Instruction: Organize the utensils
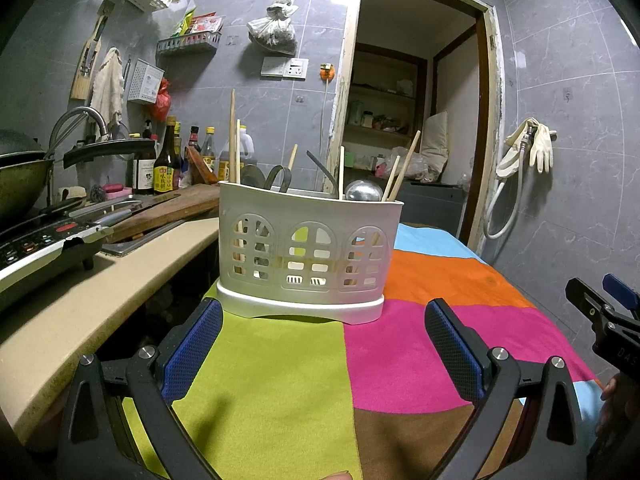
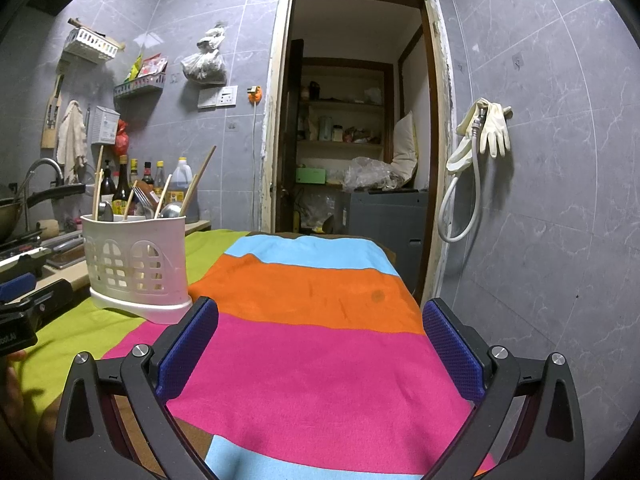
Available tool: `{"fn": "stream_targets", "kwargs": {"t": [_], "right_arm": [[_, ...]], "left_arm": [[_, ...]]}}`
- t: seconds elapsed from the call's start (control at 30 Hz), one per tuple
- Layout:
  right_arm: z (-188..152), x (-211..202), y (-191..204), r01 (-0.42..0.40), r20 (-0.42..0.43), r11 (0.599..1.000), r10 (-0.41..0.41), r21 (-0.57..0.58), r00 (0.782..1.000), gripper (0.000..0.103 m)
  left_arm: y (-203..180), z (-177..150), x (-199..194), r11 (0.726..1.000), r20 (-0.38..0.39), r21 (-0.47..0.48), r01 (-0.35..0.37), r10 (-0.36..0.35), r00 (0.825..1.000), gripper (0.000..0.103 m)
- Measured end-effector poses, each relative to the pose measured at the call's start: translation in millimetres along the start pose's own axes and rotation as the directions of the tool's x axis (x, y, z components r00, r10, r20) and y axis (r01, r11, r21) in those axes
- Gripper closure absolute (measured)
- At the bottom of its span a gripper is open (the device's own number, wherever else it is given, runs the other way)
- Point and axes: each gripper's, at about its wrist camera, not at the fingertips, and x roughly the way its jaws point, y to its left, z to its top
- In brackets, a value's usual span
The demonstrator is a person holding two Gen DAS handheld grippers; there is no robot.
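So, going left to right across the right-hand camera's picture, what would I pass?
Faucet → white utensil holder → wall socket panel → open doorway → rubber gloves hanging on the wall.

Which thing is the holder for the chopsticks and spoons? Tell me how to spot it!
Find the table with the bright striped cloth. Near its kitchen-counter side, where lime green meets pink and orange, stands the white plastic utensil holder, right in front of the open left tool. It is the only thing standing on the cloth: its front has little arched window cut-outs, and wooden chopsticks and a shiny spoon poke out on top.
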Motion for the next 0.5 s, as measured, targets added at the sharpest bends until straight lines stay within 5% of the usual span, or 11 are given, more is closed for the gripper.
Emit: {"fn": "stream_targets", "kwargs": {"t": [0.5], "right_arm": [[-2.8, 0.7, -0.7, 0.001, -0.006, 1.0, -0.001, 0.002, 1.0, 0.0]], "left_arm": [[3.0, -5.8, 2.9, 1.0, -0.008, -0.006, 0.001, -0.001, 1.0, 0.004]]}}
